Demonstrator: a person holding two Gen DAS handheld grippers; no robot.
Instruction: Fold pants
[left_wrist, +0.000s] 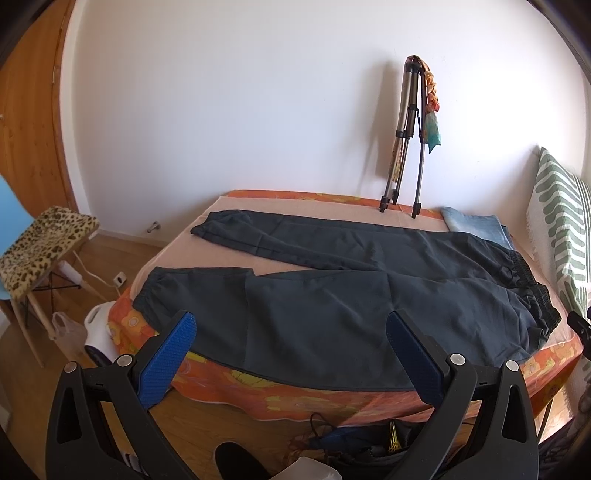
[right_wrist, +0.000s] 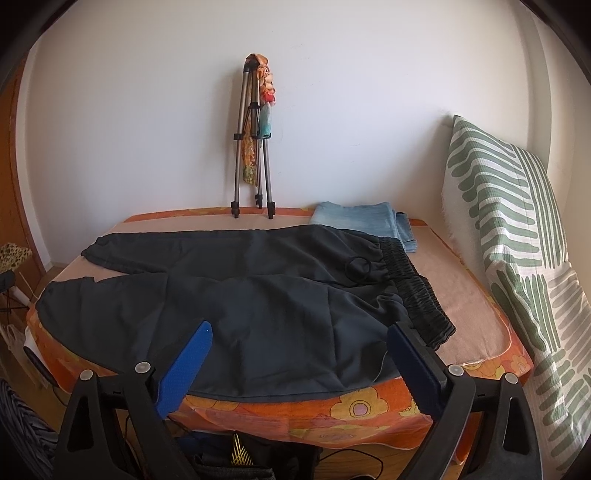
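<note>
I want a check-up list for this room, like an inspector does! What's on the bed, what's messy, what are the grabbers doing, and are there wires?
Surface: bed with a pinkish top sheet and orange flowered cover.
Job's things: dark pants spread flat, legs apart, waistband toward the pillow; near leg hangs over the bed edge.
Clutter: folded blue cloth and a tripod by the wall.
Grippers: left gripper and right gripper both open, hovering at the near edge, holding nothing.
Cables: white cord on the floor; dark wires under the bed.
Surroundings: striped pillow, leopard stool, white wall, wood floor.
</note>
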